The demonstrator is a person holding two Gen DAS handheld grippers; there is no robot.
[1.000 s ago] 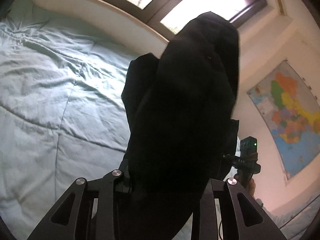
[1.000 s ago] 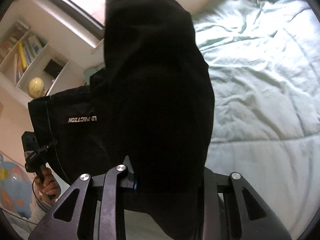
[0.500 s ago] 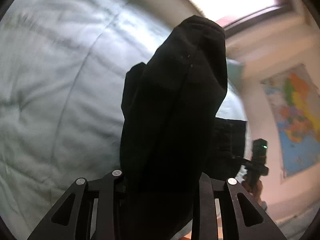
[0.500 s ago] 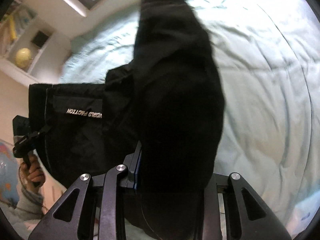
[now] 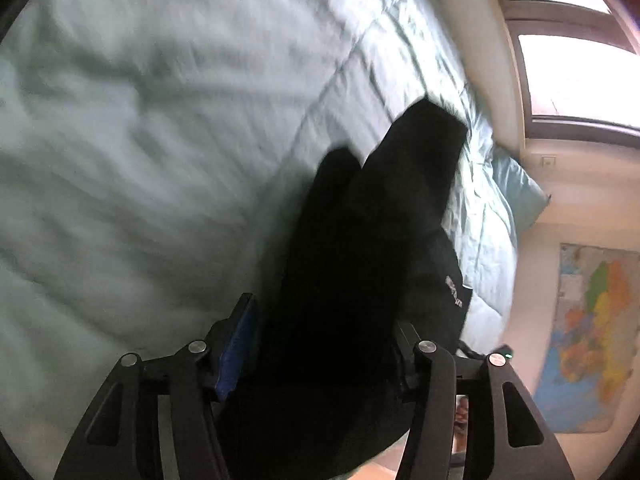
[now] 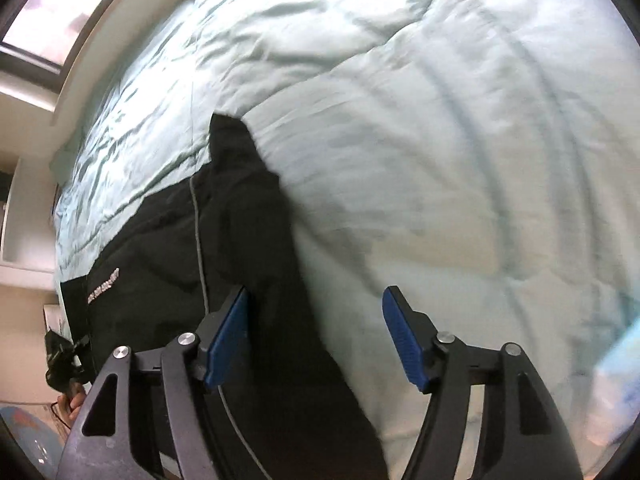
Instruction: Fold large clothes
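our right tongs (image 6: 316, 336) gape over the black garment (image 6: 160, 264) (on the bed (image 6: 440, 120)); left tongs (image 5: 320, 352) pinch it.

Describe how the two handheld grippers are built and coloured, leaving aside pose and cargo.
Both the left gripper and right gripper have matte black angular linkage arms with triangular cut-outs, silver round pivot screws, and ribbed blue pads lining the fingers. No cables or sleeves are clearly visible.

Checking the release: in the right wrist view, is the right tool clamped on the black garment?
No; the right tool is open, its blue pads apart, with the black garment loose between them.
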